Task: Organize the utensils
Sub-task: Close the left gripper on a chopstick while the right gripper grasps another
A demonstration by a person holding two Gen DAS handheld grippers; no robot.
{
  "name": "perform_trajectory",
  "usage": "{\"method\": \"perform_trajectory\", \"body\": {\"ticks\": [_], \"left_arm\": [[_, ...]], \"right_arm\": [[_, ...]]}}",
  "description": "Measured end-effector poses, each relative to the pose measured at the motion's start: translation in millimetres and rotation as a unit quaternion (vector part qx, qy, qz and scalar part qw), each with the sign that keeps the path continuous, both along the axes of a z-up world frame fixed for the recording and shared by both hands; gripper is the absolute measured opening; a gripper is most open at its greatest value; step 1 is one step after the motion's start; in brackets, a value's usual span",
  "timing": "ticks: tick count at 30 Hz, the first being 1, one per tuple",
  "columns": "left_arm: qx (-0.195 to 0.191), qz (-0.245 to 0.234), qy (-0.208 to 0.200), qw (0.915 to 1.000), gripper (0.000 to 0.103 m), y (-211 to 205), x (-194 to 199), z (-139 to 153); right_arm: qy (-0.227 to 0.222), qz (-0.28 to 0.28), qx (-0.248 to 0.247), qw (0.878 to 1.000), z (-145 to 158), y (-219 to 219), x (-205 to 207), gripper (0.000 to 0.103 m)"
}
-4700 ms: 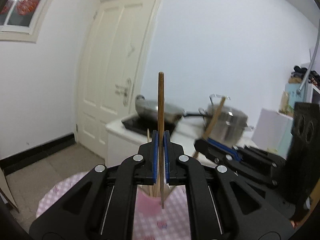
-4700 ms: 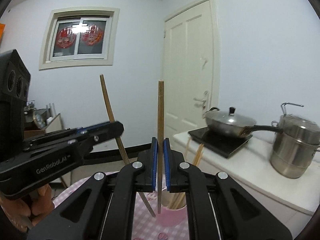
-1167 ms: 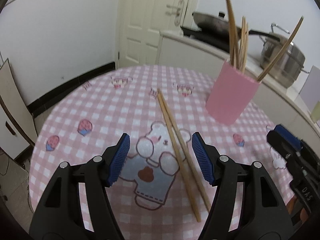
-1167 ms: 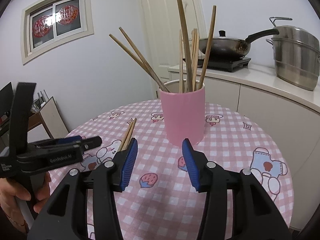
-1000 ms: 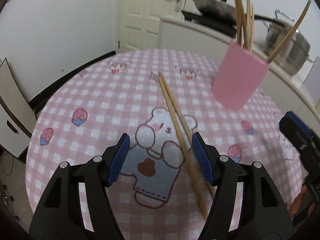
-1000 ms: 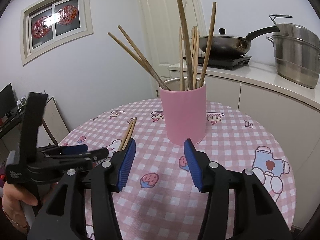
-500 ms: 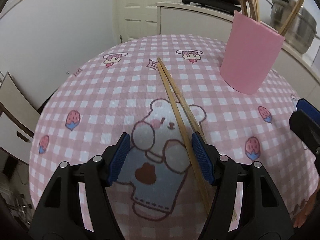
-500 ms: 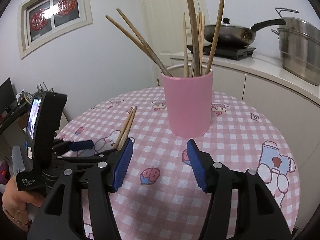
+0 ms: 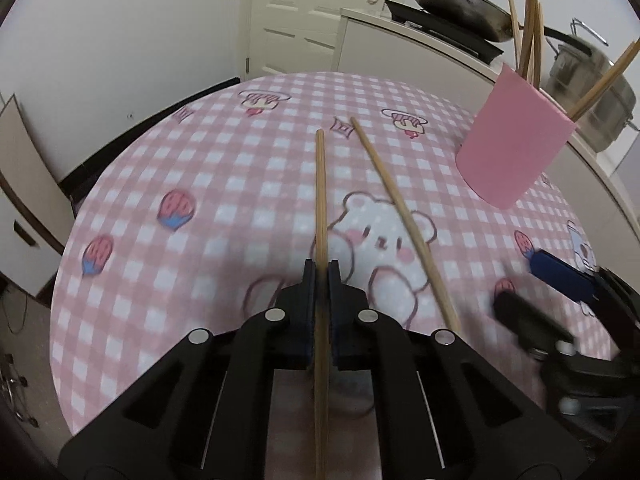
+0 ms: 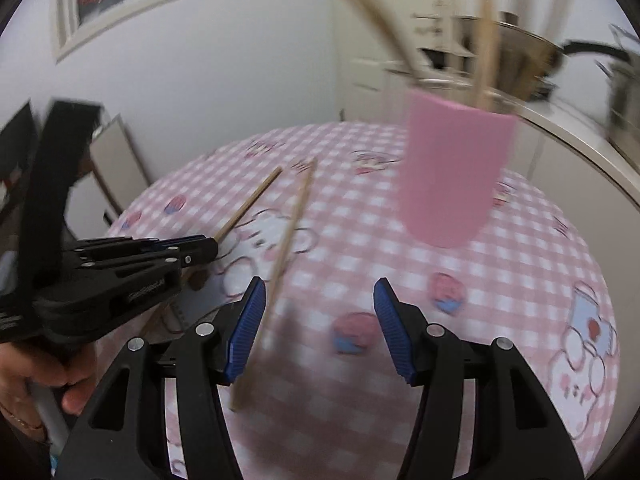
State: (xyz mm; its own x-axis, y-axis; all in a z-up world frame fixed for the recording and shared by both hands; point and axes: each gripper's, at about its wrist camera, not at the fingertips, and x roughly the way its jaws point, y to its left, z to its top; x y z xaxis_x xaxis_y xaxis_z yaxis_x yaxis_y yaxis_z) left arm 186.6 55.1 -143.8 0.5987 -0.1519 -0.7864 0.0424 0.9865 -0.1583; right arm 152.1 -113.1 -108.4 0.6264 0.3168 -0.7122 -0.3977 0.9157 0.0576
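My left gripper is shut on a wooden chopstick that points away over the pink checked table. A second chopstick lies loose on the cloth just to its right. A pink cup holding several chopsticks stands at the far right. In the right wrist view my right gripper is open and empty, low over the table, with the loose chopstick by its left finger. The left gripper, the held chopstick and the pink cup show there too.
The round table has a pink checked cloth with bear and strawberry prints. A white counter behind it carries a wok and a steel pot. A white door is at the back. A board leans at the left.
My left gripper has shut on one of the two chopsticks and swung it apart from the other. My right gripper has dropped lower towards the table and stays open.
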Motion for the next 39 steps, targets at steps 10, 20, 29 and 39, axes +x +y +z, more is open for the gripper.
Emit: {"method": "perform_trajectory", "body": {"ticks": [10,20,29,39], "left_arm": [[-0.054,0.003,0.013,0.9984,0.007,17,-19,0],[-0.069,0.002,0.021,0.9974,0.007,19,-3,-1],[-0.059,-0.018,0.025,0.9978,0.056,4,17,5],[-0.017,-0.018,0.034,0.9991,0.037,6,49,2]], "right_arm": [[0.051,0.03,-0.066,0.996,-19,50,48,0.021],[0.088,0.051,-0.035,0.994,-15,8,20,0.006],[0.105,0.056,-0.032,0.992,-11,3,23,0.01],[0.105,0.064,-0.053,0.991,-10,26,65,0.014]]}}
